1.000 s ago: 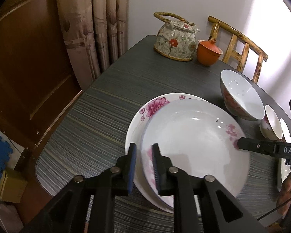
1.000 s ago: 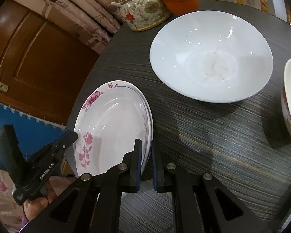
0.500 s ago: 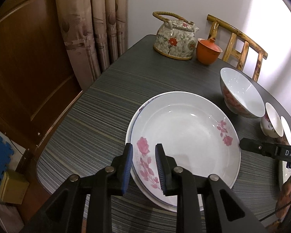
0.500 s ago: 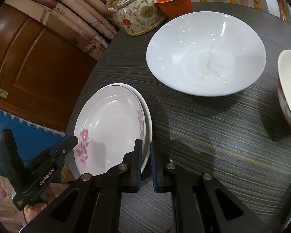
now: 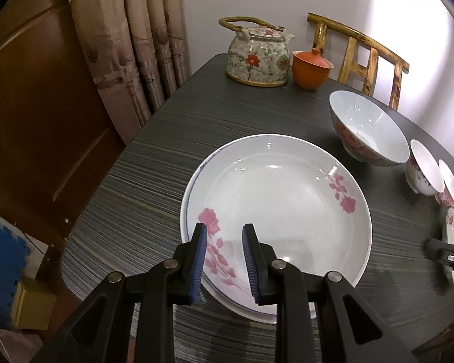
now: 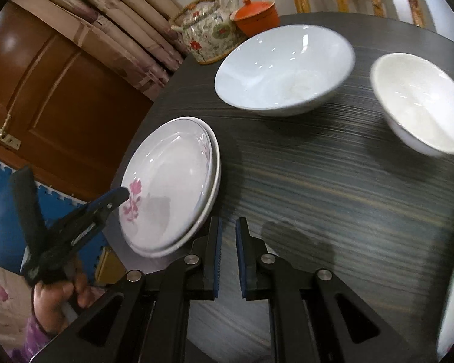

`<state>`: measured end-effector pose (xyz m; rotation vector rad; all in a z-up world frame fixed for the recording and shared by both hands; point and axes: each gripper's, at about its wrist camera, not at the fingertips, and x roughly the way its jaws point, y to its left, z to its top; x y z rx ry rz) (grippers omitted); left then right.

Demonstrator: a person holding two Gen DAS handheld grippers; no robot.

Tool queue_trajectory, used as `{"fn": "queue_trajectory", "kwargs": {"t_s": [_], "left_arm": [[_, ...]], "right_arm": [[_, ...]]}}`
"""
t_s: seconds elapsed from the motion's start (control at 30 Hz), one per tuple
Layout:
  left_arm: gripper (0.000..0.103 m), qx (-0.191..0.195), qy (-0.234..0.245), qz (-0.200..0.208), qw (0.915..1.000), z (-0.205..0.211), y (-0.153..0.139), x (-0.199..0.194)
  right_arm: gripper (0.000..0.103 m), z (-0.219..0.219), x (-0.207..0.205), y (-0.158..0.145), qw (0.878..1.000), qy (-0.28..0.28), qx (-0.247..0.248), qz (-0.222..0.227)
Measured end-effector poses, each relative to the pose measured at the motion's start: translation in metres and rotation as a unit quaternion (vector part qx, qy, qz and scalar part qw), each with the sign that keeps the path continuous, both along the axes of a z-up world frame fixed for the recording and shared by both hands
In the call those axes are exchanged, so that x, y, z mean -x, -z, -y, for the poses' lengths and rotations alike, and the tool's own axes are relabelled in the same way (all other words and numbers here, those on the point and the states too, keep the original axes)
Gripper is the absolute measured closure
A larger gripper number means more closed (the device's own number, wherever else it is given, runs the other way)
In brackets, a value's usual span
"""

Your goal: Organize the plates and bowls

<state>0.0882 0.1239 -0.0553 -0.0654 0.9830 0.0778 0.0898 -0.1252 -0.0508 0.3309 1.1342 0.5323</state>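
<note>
Two stacked plates [image 5: 281,211], seemingly four bowls [image 5: 369,130]; left gripper [image 5: 224,260] and right gripper [image 6: 227,254] both released.

Pretty dim indoor shots, bright glare off the wall [image 5: 423,45] upper right. Heavy fisheye bending, black corners. Right wrist view's motion-smeared, soft shadows on the table [image 6: 333,211].

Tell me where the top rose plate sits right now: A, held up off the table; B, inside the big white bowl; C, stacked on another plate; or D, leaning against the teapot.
C: the rose plate rests nested on a second plate, whose rim shows beneath it.
</note>
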Motion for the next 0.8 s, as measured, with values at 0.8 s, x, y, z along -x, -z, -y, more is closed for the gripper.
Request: {"fn": "queue_trajectory", "kwargs": {"t_s": [0.8], "left_arm": [[0.062,0.053,0.184,-0.022,0.9812,0.174,-0.016,0.03]], "right_arm": [[0.075,0.282,0.14,0.0,0.963,0.262,0.041,0.039]]}}
